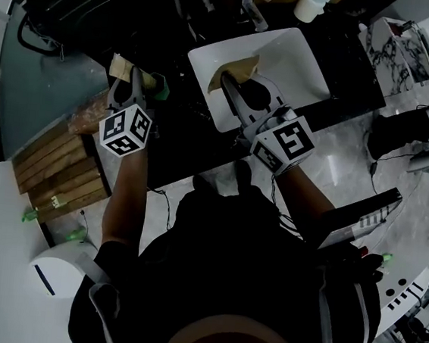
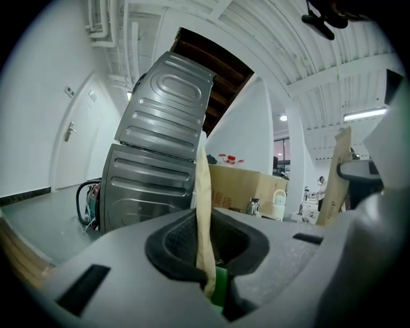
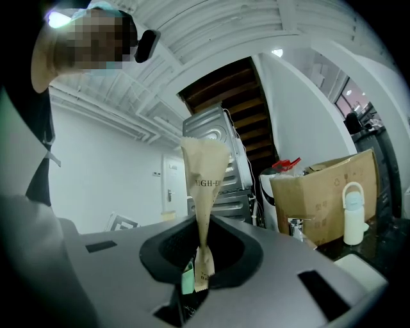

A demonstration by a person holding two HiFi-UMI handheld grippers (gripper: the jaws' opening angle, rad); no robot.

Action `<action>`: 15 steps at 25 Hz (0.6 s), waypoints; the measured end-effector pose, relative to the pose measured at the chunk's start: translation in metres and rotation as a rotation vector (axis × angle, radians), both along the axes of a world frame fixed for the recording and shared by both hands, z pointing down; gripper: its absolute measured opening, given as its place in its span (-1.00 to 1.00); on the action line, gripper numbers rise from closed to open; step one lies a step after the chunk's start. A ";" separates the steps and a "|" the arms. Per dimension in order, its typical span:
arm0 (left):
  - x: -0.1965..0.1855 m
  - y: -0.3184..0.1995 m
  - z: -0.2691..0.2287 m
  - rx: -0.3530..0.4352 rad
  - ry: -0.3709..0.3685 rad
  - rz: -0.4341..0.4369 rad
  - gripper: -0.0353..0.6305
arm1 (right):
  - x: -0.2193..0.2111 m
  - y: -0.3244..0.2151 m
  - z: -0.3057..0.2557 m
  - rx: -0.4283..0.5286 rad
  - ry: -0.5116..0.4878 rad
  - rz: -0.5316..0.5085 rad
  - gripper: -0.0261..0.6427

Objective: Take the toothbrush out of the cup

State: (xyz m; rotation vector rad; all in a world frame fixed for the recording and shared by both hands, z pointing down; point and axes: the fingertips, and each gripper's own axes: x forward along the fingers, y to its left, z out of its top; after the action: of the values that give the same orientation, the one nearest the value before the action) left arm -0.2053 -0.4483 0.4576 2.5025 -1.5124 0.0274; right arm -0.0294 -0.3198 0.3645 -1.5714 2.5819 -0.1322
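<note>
While the left gripper [image 1: 129,83] pinches one paper-sleeved, green-ended toothbrush [image 2: 202,211] left of the white sink [image 1: 306,58] and the right gripper [image 1: 235,91] pinches a second toothbrush [image 3: 204,192] above it, both are held free, so removal looks finished.

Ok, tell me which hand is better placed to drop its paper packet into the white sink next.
Likely right. The right gripper, shut on its paper packet, hangs over the sink; the left gripper holds its packet off to the side above the dark counter.
</note>
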 end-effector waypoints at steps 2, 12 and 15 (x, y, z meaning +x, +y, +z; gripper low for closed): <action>-0.001 0.003 -0.018 0.030 0.011 -0.005 -0.78 | 0.001 0.000 -0.005 0.009 -0.012 -0.006 -0.79; -0.001 0.054 -0.098 0.129 0.011 -0.019 -0.79 | 0.007 -0.001 -0.031 0.046 -0.017 -0.050 -0.79; -0.003 0.078 -0.109 0.150 -0.003 -0.061 -0.79 | 0.007 0.003 -0.034 0.047 -0.011 -0.069 -0.79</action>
State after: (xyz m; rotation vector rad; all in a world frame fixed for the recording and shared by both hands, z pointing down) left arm -0.2085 -0.3699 0.3486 2.5694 -1.6481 -0.0950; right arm -0.0228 -0.3170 0.3300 -1.4621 2.6115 -0.0851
